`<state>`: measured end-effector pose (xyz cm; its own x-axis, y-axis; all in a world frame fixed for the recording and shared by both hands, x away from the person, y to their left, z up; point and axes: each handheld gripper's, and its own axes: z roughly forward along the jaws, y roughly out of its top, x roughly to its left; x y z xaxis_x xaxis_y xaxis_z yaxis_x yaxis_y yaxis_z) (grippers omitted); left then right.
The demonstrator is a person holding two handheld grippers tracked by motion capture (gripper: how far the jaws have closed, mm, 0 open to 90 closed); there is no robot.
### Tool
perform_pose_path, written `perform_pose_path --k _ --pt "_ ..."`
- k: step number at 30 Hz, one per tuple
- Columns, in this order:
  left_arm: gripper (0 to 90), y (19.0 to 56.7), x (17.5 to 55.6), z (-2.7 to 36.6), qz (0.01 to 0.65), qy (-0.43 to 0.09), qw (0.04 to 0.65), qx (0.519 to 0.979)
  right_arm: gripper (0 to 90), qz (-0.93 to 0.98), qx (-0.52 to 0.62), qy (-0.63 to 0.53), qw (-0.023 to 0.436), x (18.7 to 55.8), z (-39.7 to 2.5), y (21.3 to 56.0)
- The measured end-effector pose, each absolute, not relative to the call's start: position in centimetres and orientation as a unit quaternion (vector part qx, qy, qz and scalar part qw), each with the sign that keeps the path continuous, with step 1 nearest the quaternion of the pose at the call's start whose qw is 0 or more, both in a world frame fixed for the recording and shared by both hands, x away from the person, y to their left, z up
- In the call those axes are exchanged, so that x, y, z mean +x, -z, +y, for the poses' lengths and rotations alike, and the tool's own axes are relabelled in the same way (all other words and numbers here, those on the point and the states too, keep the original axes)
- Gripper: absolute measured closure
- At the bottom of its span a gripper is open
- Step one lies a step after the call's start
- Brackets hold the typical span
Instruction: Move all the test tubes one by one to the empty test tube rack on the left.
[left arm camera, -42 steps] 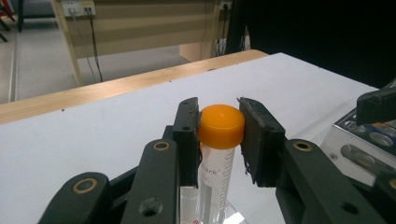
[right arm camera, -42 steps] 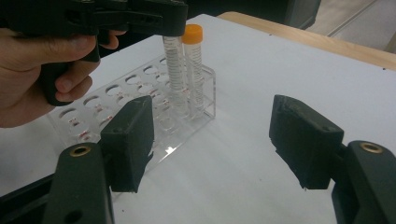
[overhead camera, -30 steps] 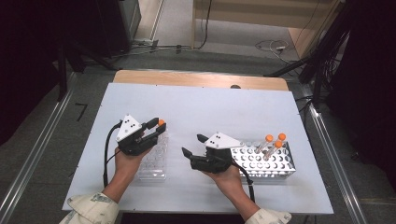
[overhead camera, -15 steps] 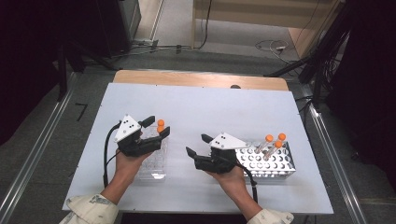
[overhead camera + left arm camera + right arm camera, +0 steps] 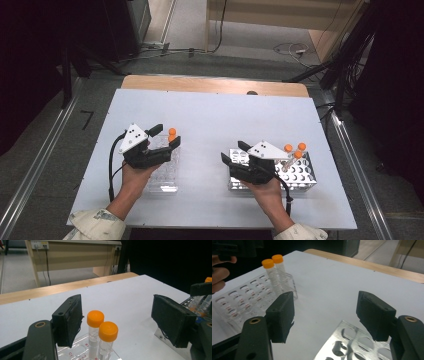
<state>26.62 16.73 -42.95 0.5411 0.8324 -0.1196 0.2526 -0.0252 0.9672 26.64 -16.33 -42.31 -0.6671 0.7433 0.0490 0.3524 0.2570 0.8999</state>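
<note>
Both tools, left tool and right tool, jaws apart, empty, over their racks' near edges, bare tabletop beyond.

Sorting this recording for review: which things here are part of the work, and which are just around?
In the work:
clear rack
its two orange-capped tubes
metal rack
its three tubes
left gripper
right gripper

Just around:
table
floor cables

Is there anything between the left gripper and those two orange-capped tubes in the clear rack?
Nothing visible. The left gripper is open, and the two orange-capped tubes stand upright in the clear rack just ahead of its jaws, nearer the left one, with bare table beyond.
</note>
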Motion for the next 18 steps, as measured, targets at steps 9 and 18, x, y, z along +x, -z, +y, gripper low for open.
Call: perform_pose_path --k 9,18 --pt "23.6 42.9 26.5 16.8 0.402 -0.256 0.571 0.668 29.3 0.761 0.376 -0.482 0.217 26.2 -19.0 42.5" --pt "17.0 43.0 26.5 16.8 0.409 -0.265 0.569 0.663 25.8 0.751 0.398 -0.471 0.238 25.3 -21.7 42.6"
